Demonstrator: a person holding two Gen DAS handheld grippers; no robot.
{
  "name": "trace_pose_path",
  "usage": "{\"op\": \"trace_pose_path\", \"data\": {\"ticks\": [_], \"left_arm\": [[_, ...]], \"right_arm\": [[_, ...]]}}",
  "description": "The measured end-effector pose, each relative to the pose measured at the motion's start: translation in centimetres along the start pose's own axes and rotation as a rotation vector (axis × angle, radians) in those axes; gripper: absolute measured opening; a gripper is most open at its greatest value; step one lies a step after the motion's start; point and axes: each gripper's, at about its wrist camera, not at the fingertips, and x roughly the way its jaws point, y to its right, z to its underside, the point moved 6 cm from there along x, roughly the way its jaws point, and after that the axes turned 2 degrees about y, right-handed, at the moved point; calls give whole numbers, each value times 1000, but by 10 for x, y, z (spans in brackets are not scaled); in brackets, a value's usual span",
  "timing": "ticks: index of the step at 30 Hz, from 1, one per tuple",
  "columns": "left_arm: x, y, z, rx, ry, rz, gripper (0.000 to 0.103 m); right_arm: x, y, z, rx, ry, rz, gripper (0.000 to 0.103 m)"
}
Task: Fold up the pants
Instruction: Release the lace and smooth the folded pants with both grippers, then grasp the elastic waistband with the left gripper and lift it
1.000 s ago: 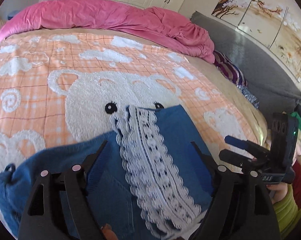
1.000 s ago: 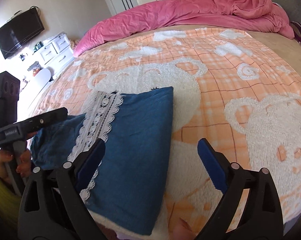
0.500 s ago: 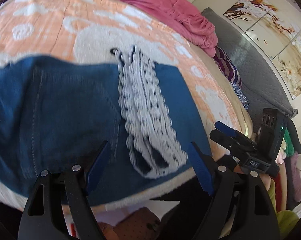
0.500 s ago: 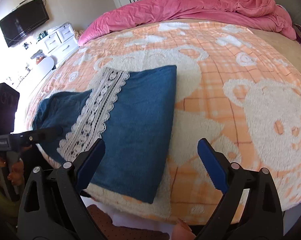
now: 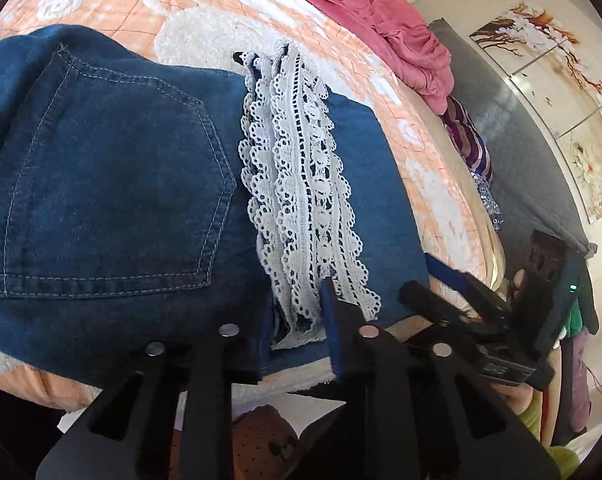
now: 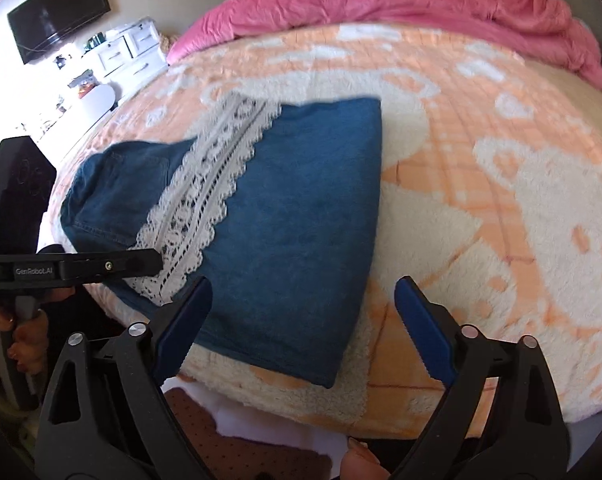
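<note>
2 grippers at frame bottom: left gripper (image 5: 297, 332) jaws pinch the pants' (image 6: 301, 216) lace trim (image 5: 301, 184); right gripper (image 6: 301, 328) jaws are spread over the bed (image 6: 501, 168).

One pair of denim pants (image 6: 293, 216) lies on one bed (image 6: 481, 128), carrying one white lace band (image 6: 205, 200) and one visible back pocket (image 5: 109, 184). Two tools show: the left tool (image 5: 297, 320) and the right tool (image 6: 301, 320). One pink duvet (image 6: 401, 4), one wall television (image 6: 57, 8) and three picture panels (image 5: 573, 92) complete the count.
</note>
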Motion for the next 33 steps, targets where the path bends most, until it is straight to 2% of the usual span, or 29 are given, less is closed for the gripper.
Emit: {"op": "trace_pose_path", "data": {"ticks": [2,5,9,11,14,16,19,20,23,29,33], "left_arm": [[-6,2,4,20,-1,-9,18],[-12,6,14,89,1,-59,18],[-4,2,14,108,-4,-104,21],[-2,3,13,123,2,-111,23],[0,3,12,132,6,-116,24],[1,3,10,140,8,-118,24],[0,4,10,140,9,-108,26],[-2,5,10,138,10,-103,30],[-11,10,9,155,36,-101,56],[-44,13,-3,181,124,-127,57],[-69,6,-8,190,186,-157,68]], "right_arm": [[0,1,2,-25,-6,34,74],[-6,3,2,-26,14,44,74],[4,6,9,-35,-6,71,73],[4,2,11,-79,-4,99,65],[5,-2,12,-98,-7,93,54],[6,-2,13,-95,-6,87,53],[6,0,13,-79,-5,77,53],[5,0,12,-74,-4,80,53],[0,3,10,-38,0,66,57],[-17,5,4,-4,43,75,64],[-29,0,-3,5,83,58,70]]}}
